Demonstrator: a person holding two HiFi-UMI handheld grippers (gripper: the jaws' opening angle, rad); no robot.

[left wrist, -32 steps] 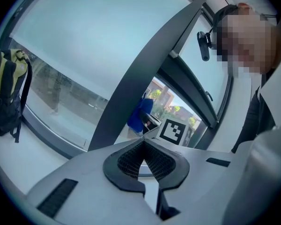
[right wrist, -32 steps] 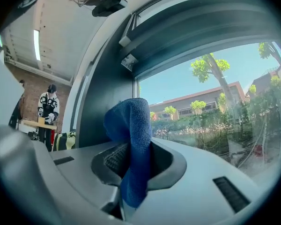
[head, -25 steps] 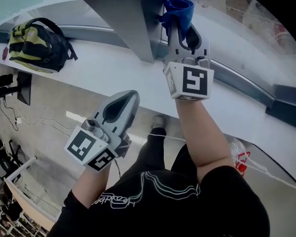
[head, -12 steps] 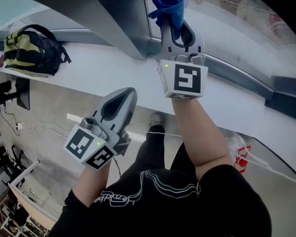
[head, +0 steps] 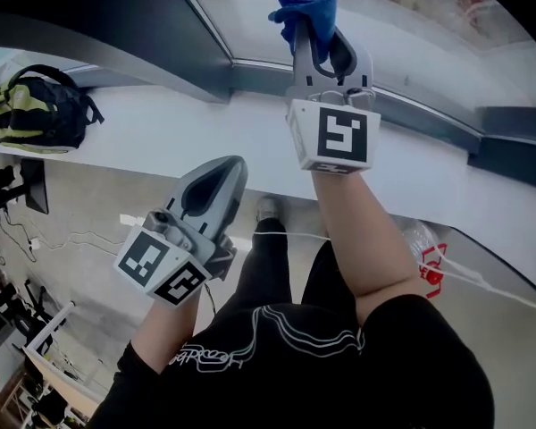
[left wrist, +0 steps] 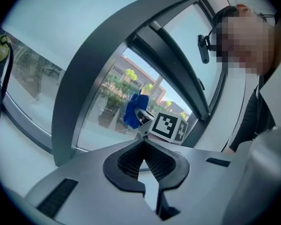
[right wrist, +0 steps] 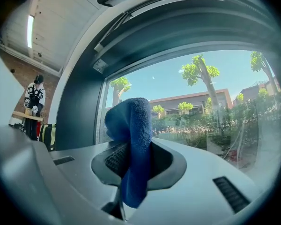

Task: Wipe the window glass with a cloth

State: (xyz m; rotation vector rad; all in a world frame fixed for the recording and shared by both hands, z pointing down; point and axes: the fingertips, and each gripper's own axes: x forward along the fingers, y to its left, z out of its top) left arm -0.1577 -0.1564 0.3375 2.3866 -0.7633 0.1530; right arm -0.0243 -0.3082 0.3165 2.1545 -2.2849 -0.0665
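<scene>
A folded blue cloth (head: pixel 306 4) is pinched in my right gripper (head: pixel 311 23), which is raised toward the window glass (head: pixel 411 16) above the sill. In the right gripper view the blue cloth (right wrist: pixel 132 139) stands up between the jaws, close to the window glass (right wrist: pixel 201 107); whether it touches the pane is unclear. My left gripper (head: pixel 221 172) hangs lower, over the front of the white sill (head: pixel 161 141), its jaws closed together with nothing between them. From the left gripper view the blue cloth (left wrist: pixel 132 110) and the right gripper (left wrist: pixel 141 118) show against the glass.
A dark curved window frame (head: pixel 116 25) runs left of the pane. A green and black backpack (head: pixel 36 110) lies on the sill at far left. Below are the floor, cables (head: pixel 18 231) and a plastic bottle (head: pixel 424 253). A person (right wrist: pixel 34 102) stands far back indoors.
The right gripper with the cloth has risen from beside the frame post up onto the glass area. The left gripper has barely moved.
</scene>
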